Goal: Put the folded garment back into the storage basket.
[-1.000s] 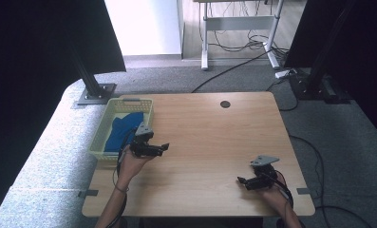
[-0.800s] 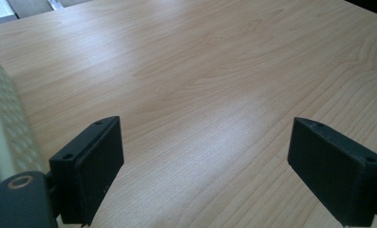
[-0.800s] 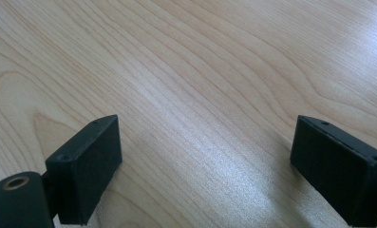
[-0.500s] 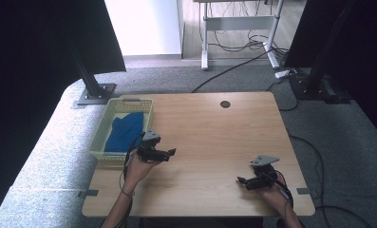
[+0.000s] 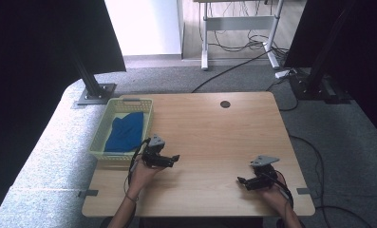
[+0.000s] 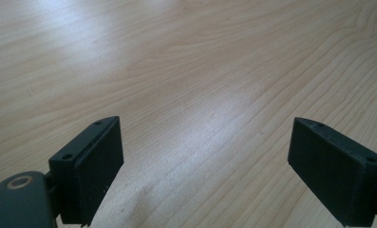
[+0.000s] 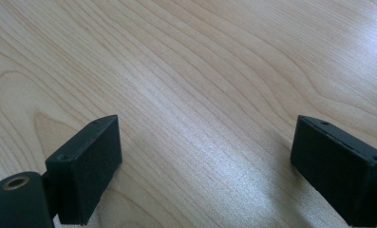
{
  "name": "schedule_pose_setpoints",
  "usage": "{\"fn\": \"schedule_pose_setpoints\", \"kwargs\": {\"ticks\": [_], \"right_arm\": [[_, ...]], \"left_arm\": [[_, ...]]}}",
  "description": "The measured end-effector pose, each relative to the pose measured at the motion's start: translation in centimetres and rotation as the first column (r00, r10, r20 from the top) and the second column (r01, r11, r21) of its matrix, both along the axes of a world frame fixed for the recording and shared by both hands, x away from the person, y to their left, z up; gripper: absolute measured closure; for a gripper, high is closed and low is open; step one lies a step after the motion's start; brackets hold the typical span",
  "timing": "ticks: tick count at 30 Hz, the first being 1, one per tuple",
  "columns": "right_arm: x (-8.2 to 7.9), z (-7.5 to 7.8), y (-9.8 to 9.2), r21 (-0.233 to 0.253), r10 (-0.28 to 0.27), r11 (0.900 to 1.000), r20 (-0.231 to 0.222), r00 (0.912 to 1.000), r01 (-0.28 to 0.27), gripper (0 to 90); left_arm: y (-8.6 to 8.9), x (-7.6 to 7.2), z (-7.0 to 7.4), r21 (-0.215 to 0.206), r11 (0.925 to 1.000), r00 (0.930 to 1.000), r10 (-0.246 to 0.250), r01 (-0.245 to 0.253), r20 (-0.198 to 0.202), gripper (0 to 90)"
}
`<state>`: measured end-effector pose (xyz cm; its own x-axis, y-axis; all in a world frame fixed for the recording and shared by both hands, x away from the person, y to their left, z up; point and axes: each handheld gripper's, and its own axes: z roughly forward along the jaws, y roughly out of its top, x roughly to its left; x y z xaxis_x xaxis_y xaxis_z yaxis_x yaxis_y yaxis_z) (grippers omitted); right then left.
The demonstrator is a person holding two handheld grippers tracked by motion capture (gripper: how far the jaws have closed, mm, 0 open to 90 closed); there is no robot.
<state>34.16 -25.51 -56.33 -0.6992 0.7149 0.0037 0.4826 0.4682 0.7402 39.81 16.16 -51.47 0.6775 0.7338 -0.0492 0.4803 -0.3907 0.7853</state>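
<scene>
While folded in the pale yellow woven plastic basket (image 5: 100, 142) at the table's (image 5: 214, 128) left edge, blue cloth (image 5: 126, 131) lies just beside left gripper (image 5: 169, 160), long axis front-to-back. Far from right gripper (image 5: 243, 181) near front right corner. Both jaws wide open, empty.

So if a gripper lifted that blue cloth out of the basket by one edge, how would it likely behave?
The blue cloth lies slumped in soft folds inside the yellow basket, so it would probably hang floppy rather than hold its shape. It looks thin, so likely light. It is unlikely to roll, but a trailing edge could snag the basket's slotted wall.
</scene>
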Motion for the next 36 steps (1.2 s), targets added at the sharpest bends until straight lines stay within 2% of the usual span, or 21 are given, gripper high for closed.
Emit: {"fn": "schedule_pose_setpoints", "kwargs": {"ticks": [12,24,31,36], "right_arm": [[0.0,0.0,0.0,0.000,0.002,1.000,0.001,1.0000,-0.002,9.6],[-0.1,0.0,0.0,0.000,0.003,1.000,0.001,1.0000,-0.003,9.6],[-0.1,0.0,0.0,0.000,0.004,1.000,0.002,1.0000,-0.004,9.5],[-0.1,0.0,0.0,0.000,0.004,1.000,0.002,1.0000,-0.004,9.6]], "left_arm": [[-0.3,-0.6,-1.3,0.016,0.9999,0.9999,0.000,0.001,-0.016,11.3],[-0.6,-1.4,-2.9,0.050,0.9987,0.9990,0.002,0.000,-0.045,11.0],[-1.0,-1.8,-3.8,0.084,0.9964,0.9983,0.002,0.003,-0.058,10.8],[-1.5,-2.0,-4.0,0.114,0.9935,0.9995,0.006,-0.002,-0.032,10.0]]}}
